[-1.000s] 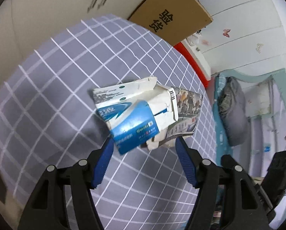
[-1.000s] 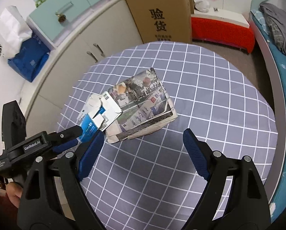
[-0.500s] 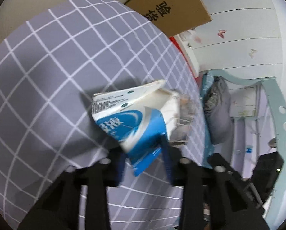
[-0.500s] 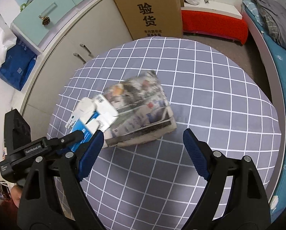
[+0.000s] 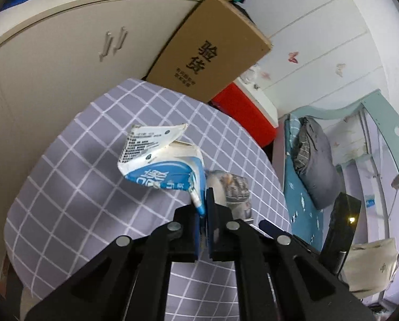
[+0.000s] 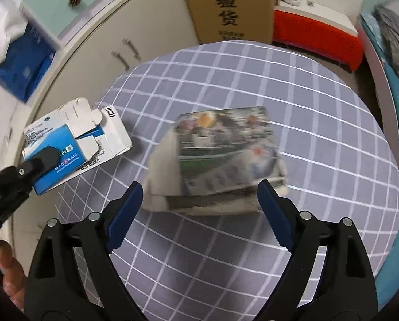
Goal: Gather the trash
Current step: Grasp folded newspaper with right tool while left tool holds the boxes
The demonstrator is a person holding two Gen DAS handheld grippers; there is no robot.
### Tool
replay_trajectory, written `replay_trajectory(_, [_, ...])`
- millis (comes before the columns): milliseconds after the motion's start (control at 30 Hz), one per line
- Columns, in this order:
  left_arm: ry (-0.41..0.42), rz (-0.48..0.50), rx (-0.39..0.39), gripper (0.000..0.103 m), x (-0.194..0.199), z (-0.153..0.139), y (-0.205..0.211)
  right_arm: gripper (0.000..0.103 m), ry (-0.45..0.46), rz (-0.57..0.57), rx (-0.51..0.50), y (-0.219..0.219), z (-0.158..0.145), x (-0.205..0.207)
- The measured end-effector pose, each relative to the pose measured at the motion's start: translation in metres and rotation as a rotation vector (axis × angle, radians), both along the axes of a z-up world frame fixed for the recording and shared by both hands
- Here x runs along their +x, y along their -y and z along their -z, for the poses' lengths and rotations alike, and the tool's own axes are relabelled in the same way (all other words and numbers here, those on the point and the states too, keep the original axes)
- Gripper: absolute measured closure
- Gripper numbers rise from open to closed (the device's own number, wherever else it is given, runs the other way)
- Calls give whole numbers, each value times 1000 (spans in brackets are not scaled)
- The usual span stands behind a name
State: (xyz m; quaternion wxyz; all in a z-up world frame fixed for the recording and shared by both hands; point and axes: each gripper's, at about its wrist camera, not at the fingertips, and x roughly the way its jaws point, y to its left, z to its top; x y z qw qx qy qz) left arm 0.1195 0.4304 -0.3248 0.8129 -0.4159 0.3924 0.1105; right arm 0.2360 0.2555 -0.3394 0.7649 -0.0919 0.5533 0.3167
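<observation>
Left gripper (image 5: 202,208) is clamped tight on the lower edge of a torn blue-and-white carton (image 5: 159,160); jaws have just been closing, and the flattened card sits pinched between the pads. Carton juts up and ahead of the fingers, lifted clear of the grey checked tablecloth (image 5: 79,187), its ragged flap uppermost. From the right wrist view the same carton (image 6: 73,144) hangs off to the far left of the right gripper, with one black finger of the left tool (image 6: 43,157) pressed across its blue face

Right gripper (image 6: 199,200) stands wide apart, holding nothing. Its blue pads (image 6: 124,208) straddle the near edge of a folded newspaper (image 6: 220,155), which lies flat on the cloth just ahead of the fingertips; picture too blurred to say whether pads touch paper. In the left view a corner of that newspaper (image 5: 234,187) shows just right of the closed jaws

Beyond both tools, past the table's far edge: brown cardboard box (image 6: 226,8) with black characters, red-sided stool (image 6: 317,40) to its right, pale cabinet doors (image 5: 65,61) to the left

A hand (image 6: 9,275) shows at lower left of the right view, holding the left tool
</observation>
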Motion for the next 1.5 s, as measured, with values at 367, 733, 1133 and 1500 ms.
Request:
replay_trajectory(367, [-57,22,-6,99,-7,17,-7,21,251,-227,-284,-55,36,-29])
replay_trajectory(733, [-27,99,34,99,23,-5,27,88,165,-107,-66,0,-23,20])
replay_trajectory(1133, [12,262,101,99,80,-49,137,89,17,118,173,142,-73,56])
replay_trajectory(1500, [14,470,112,99,129,-65,320,89,47,323,246,345,-101,62])
